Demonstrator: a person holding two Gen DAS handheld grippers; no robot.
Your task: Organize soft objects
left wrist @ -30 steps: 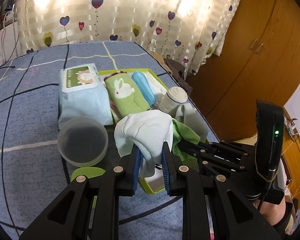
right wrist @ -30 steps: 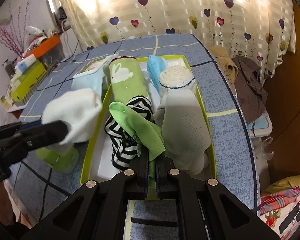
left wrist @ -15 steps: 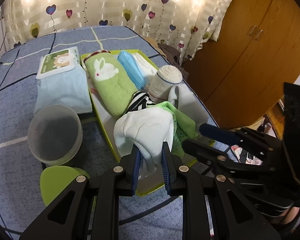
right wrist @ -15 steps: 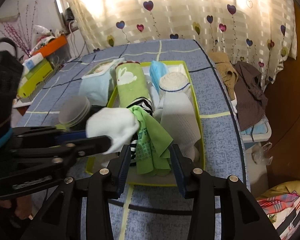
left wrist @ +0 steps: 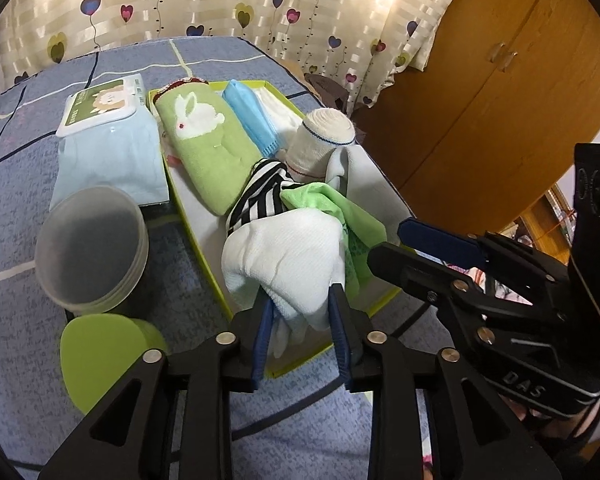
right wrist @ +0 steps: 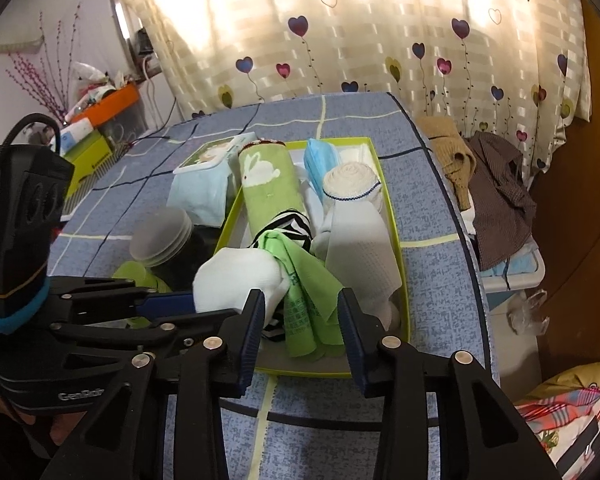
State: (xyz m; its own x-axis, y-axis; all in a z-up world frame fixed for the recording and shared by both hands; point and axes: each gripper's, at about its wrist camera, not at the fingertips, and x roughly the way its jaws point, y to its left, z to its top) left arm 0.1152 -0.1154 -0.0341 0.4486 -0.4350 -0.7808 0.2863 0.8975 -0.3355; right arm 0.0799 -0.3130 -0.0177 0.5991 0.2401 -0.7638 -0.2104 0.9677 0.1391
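Observation:
A yellow-green tray (left wrist: 188, 216) on the blue bedspread holds rolled soft things. My left gripper (left wrist: 300, 298) is over the tray's near end, its jaws opening. The white cloth (left wrist: 288, 256) sits loosely between them, resting on the pile. A light green cloth (right wrist: 304, 296) lies draped in the tray beside the white cloth (right wrist: 240, 276). My right gripper (right wrist: 299, 300) hovers just short of the green cloth, jaws wide apart and closing, the pads touching nothing. In the left wrist view the right gripper (left wrist: 388, 242) reaches in from the right.
In the tray lie a green rabbit towel roll (left wrist: 204, 140), a blue mask (left wrist: 252, 116), a striped cloth (left wrist: 260, 188) and a white sock roll (left wrist: 324, 140). Left of it lie a wipes pack (left wrist: 104, 140), stacked plastic tubs (left wrist: 90, 244) and a green lid (left wrist: 104, 356). Clothes (right wrist: 496, 184) hang past the bed's right edge.
The right gripper let go of the green cloth, opened wide and drew back; the cloth now lies in the tray. The left gripper sank toward the tray and its jaws widened around the white cloth.

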